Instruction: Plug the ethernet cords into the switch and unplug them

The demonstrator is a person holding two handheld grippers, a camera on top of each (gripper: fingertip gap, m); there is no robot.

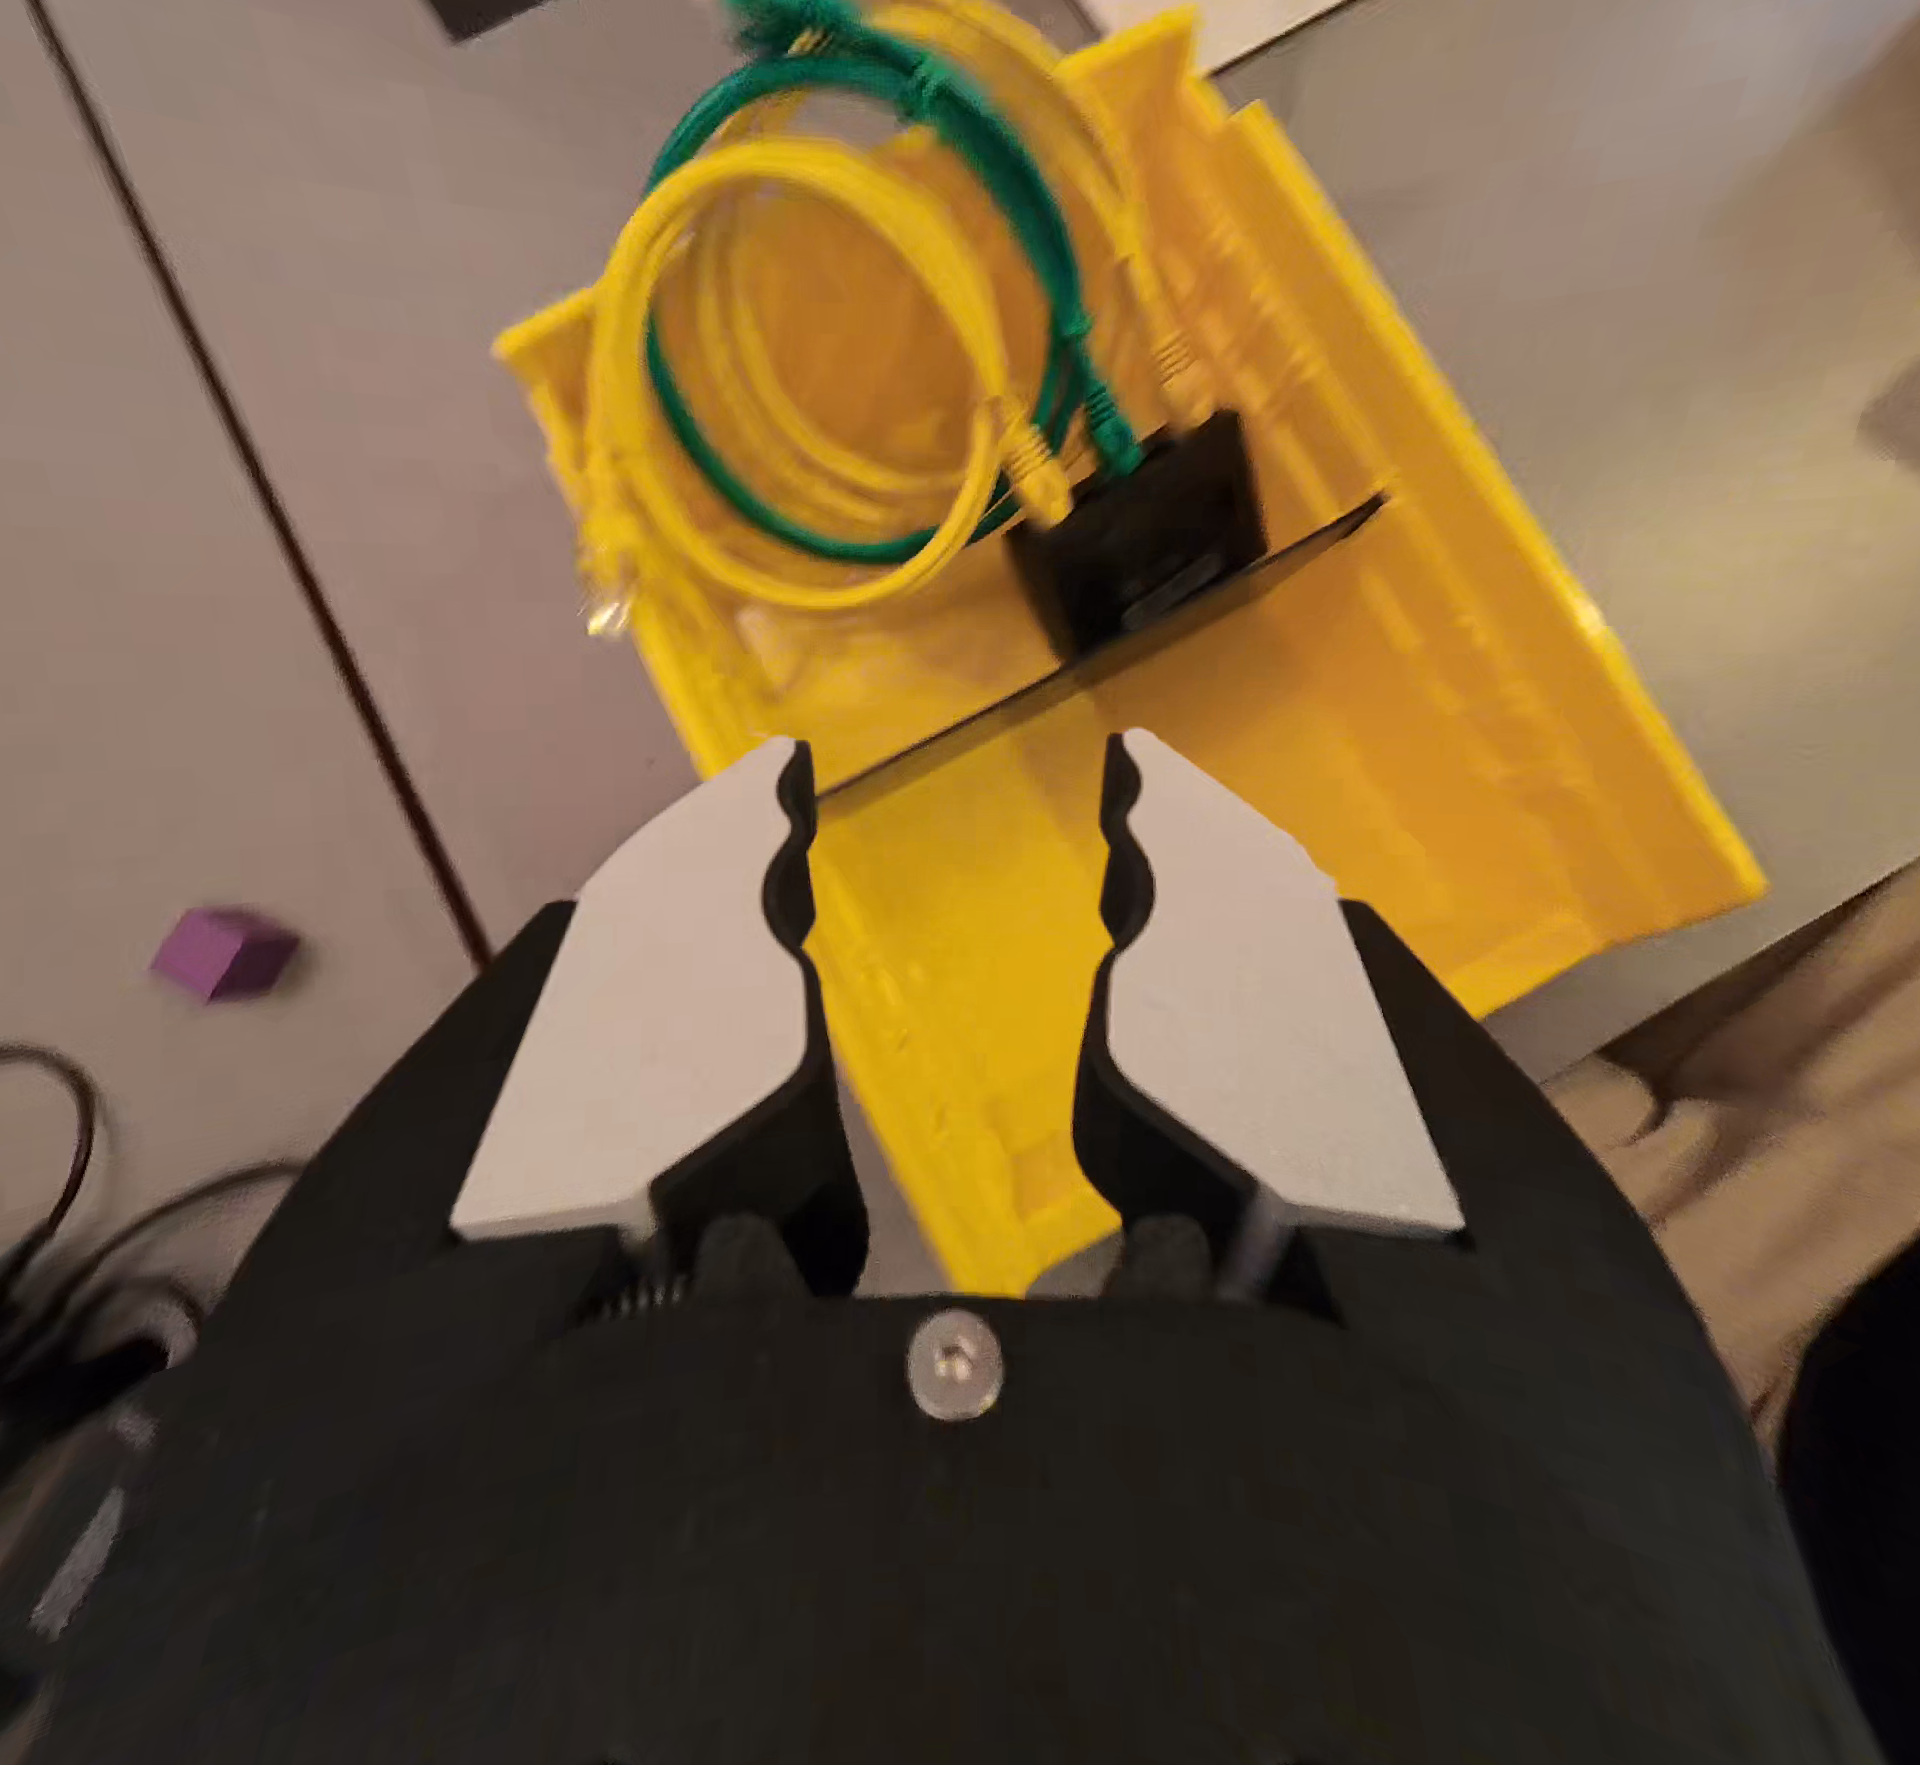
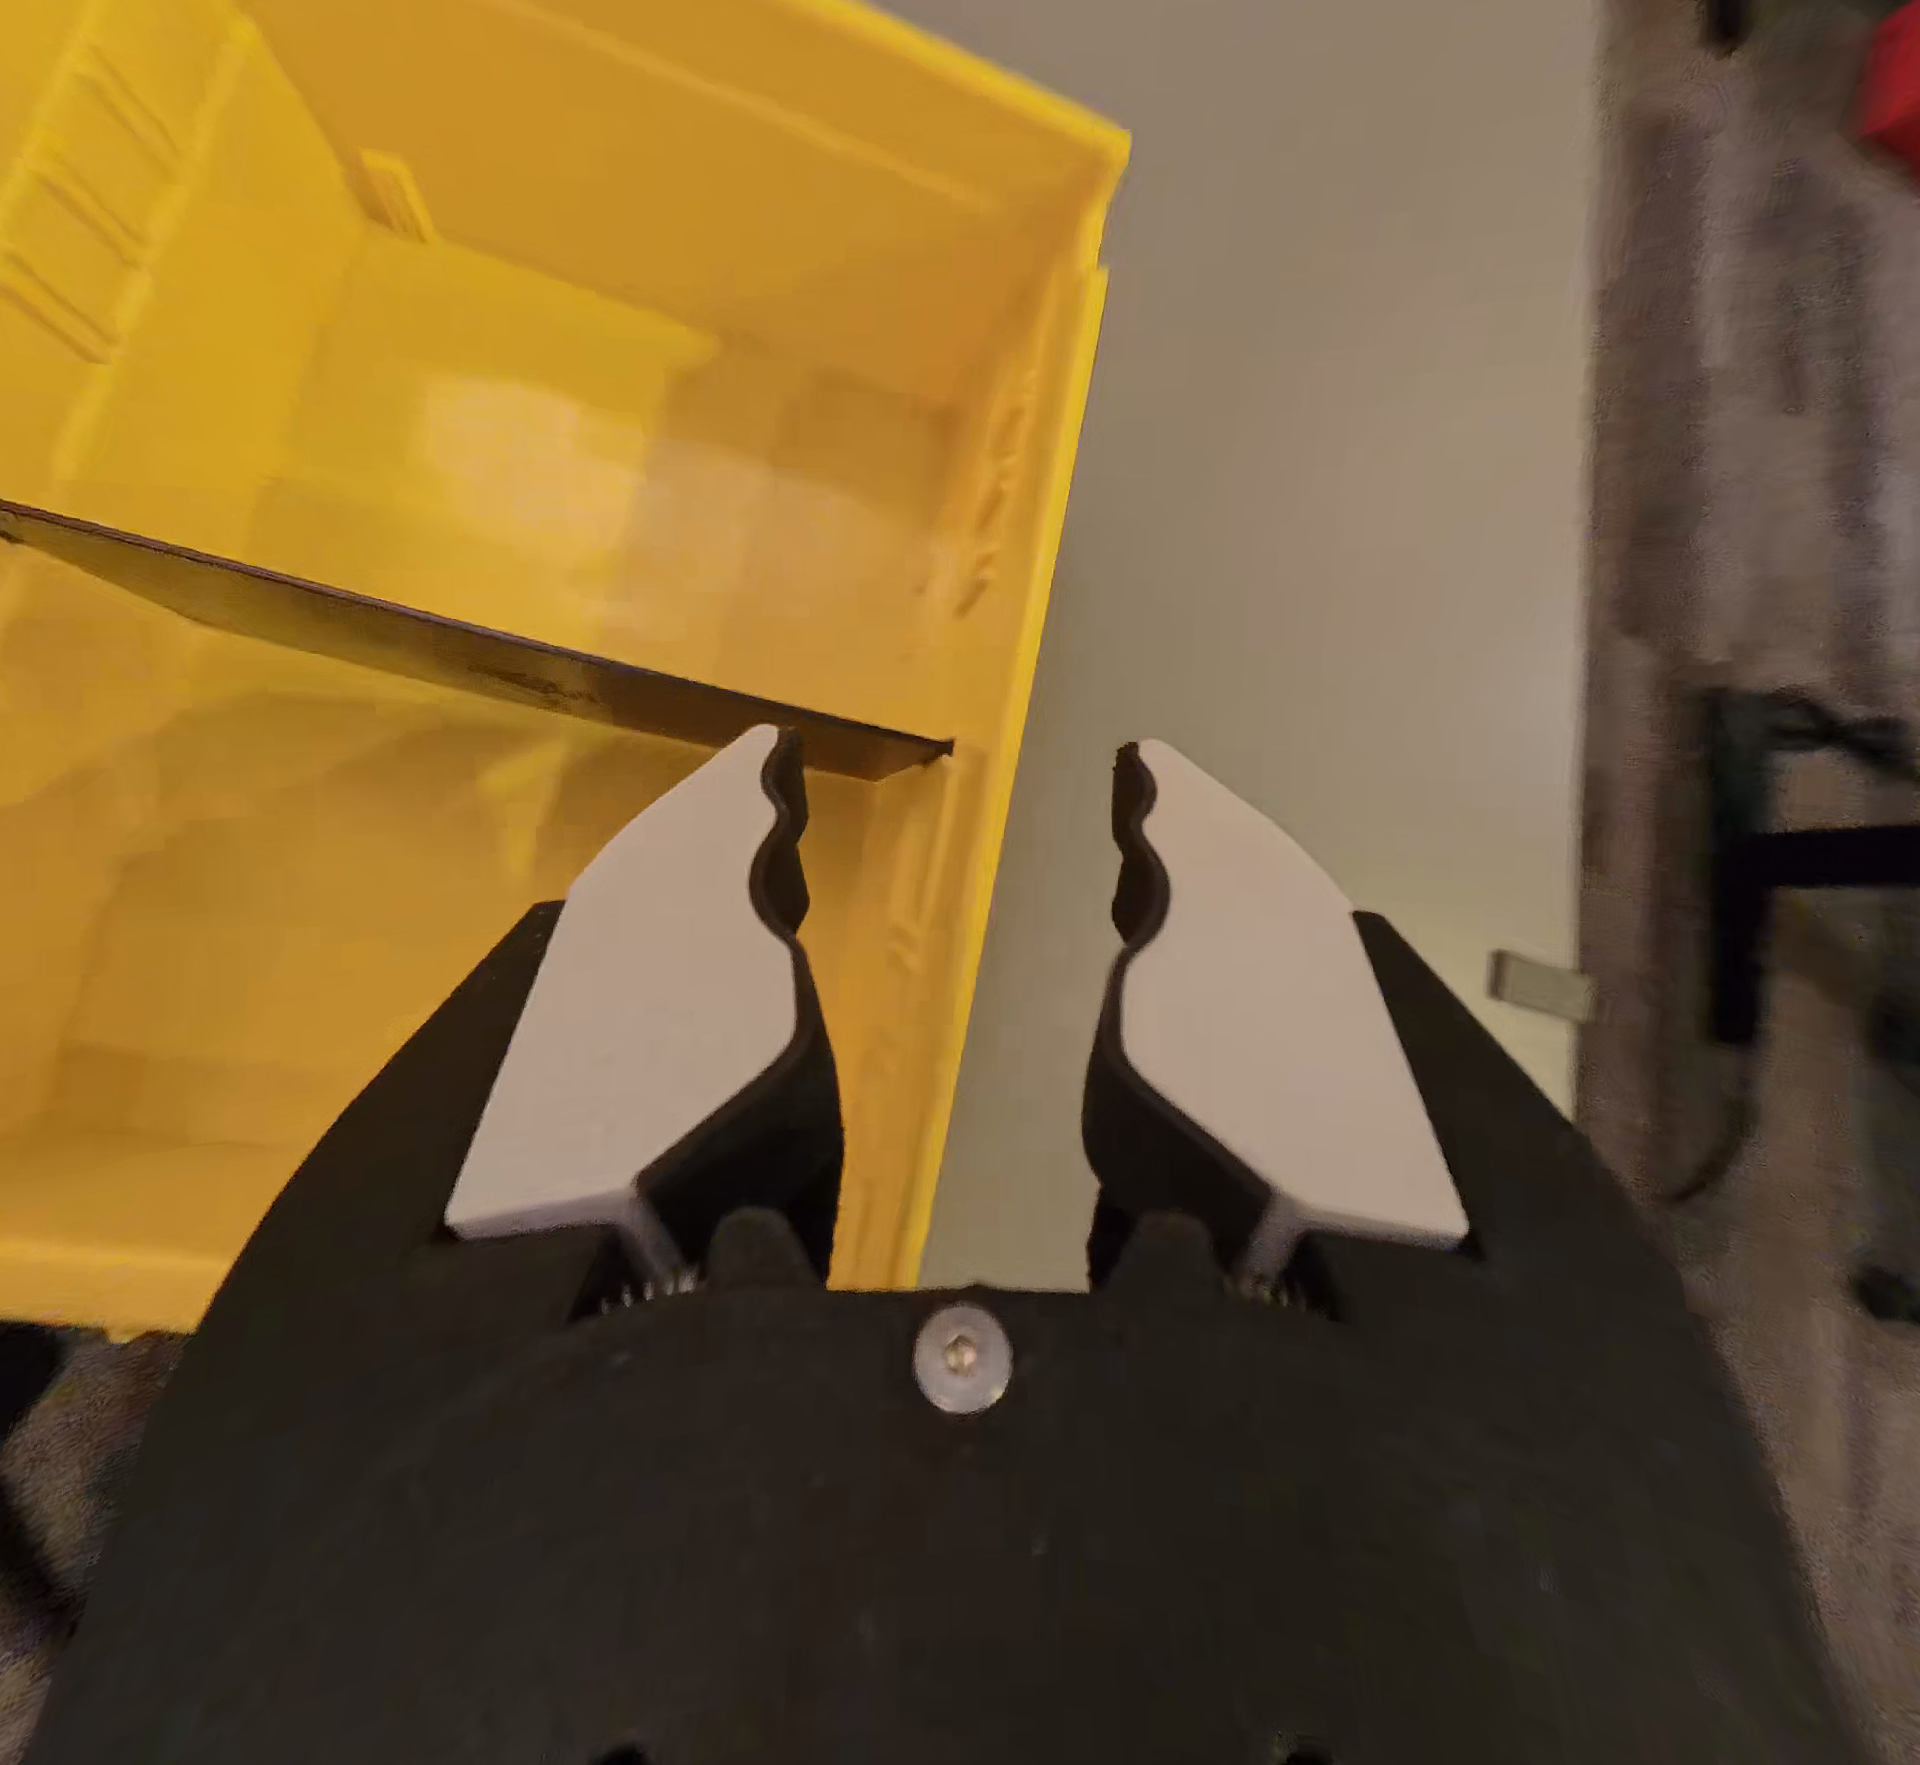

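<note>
Where the yellow tray point(image 1: 1455, 728) sits out toward a corner of the grey worktop point(image 1: 312, 261), the task's things all lie in its far compartment, beyond a thin black divider point(image 1: 1195, 619) that crosses it.

Switch point(image 1: 1143, 541): small black box, standing against the far side of the divider, about mid-tray. It lies ahead of the left gripper point(image 1: 961, 749) and slightly to its right, well apart from the tips.

Cords: one green ethernet cord point(image 1: 997, 188) and yellow ethernet cords point(image 1: 790, 385), coiled in loops on the tray floor behind the switch. A green plug and at least two yellow plugs seem to meet the switch's far face; blur prevents telling how firmly they are seated. The plugs' long axes run roughly away from the left gripper, so they would pull out toward the far side of the tray. A loose yellow cord end hangs over the tray's left wall.

Left gripper: jaws moderately apart, holding nothing, touching nothing, poised above the near compartment. By my judgement the nearer of the two to the switch.

Right gripper point(image 2: 956, 744): jaws likewise apart and empty, poised over the tray's right wall near the divider's end. Neither switch nor cords show in its view.

Other: purple block point(image 1: 223, 952) on the worktop, well left of the tray.
</note>
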